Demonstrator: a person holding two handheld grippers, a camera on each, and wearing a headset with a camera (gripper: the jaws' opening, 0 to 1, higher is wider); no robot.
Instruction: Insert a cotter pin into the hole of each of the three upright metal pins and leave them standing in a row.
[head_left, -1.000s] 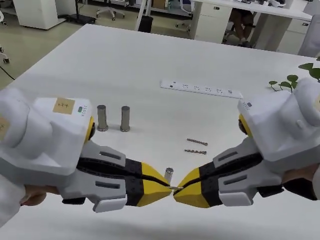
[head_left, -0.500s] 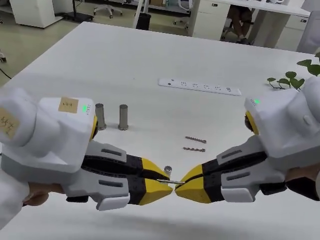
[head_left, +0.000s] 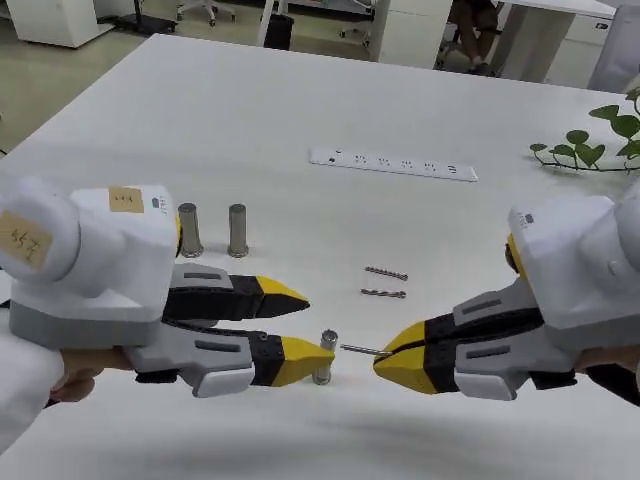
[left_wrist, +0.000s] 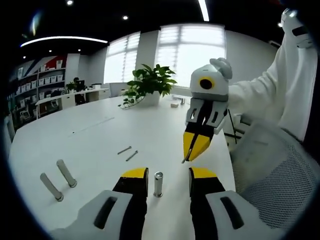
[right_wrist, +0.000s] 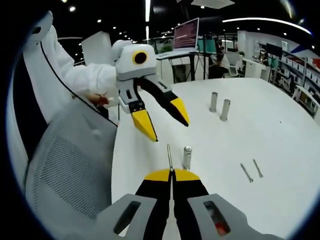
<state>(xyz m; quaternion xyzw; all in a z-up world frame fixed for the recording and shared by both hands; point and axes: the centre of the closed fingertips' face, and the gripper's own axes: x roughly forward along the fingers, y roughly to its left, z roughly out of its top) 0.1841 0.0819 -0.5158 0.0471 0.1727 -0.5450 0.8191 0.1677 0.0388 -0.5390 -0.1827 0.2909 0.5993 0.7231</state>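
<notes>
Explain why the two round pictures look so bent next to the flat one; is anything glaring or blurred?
Head view: soft, even light, faint shadows on the white table, lines run straight. Left gripper view: a fisheye lens curves the table's edge, and the windows are washed out. Right gripper view: same curving, ceiling lights glare as streaks, yet the cotter pin looks sharp.

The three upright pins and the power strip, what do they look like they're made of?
The upright pins look like bare metal, probably steel: grey, with a dull sheen and light streaks down their sides. The power strip looks like moulded white plastic: matte, even in colour, with rows of socket holes.
</notes>
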